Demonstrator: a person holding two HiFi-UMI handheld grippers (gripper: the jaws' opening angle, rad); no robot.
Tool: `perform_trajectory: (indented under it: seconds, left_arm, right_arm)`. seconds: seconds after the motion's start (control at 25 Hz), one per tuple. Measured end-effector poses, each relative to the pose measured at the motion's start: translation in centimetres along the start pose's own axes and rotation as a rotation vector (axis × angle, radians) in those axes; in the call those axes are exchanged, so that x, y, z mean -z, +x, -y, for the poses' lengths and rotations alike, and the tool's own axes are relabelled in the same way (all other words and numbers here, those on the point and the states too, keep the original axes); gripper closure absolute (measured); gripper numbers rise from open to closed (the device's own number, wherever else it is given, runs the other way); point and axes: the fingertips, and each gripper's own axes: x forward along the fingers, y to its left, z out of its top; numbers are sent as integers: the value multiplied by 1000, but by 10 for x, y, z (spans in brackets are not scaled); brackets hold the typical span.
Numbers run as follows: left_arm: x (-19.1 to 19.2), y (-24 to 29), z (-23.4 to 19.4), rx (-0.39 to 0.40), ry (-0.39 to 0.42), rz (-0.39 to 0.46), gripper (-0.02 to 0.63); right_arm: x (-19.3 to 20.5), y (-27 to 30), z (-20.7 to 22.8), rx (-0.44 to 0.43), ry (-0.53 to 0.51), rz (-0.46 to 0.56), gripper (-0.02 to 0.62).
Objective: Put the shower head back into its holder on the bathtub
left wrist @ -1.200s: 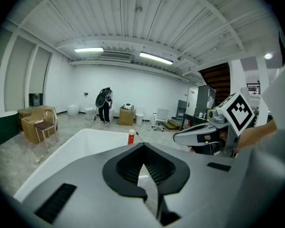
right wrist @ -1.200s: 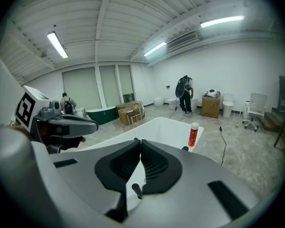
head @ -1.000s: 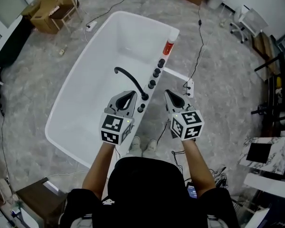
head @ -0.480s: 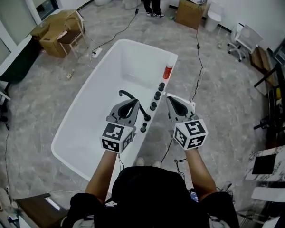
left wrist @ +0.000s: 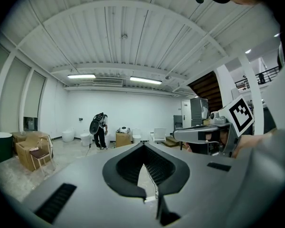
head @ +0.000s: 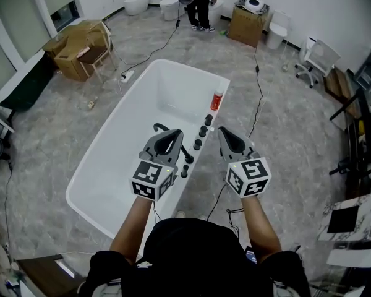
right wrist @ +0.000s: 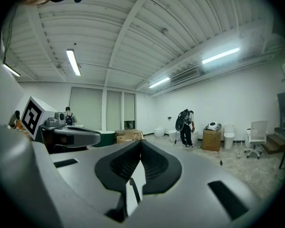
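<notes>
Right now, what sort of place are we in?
Likely a bathroom-fixture showroom or workshop hall: a freestanding white bathtub stands mid-room, loose toilets sit at the far end, and cardboard boxes lie around.

Grey marbled floor (head: 290,129) carries the white bathtub (head: 105,142) at centre, stacked cardboard boxes (head: 71,42) and a small wooden chair (head: 94,57) upper left, a power strip (head: 127,75) near the tub's far corner, a black cable (head: 260,94) along its right side, and a white chair (head: 318,57) beyond.
</notes>
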Motion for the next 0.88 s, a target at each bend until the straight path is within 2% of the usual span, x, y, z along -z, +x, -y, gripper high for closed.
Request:
perform_trajectory:
  seconds: [0.24,0.88]
  left_arm:
    - [-3,1,-1,-4,19,10,592]
    - [-2,4,6,-2,1,0,592]
  right_arm:
    - [-3,0,0,0,-1,2,572]
    - [-2,0,4,7,16,7,572]
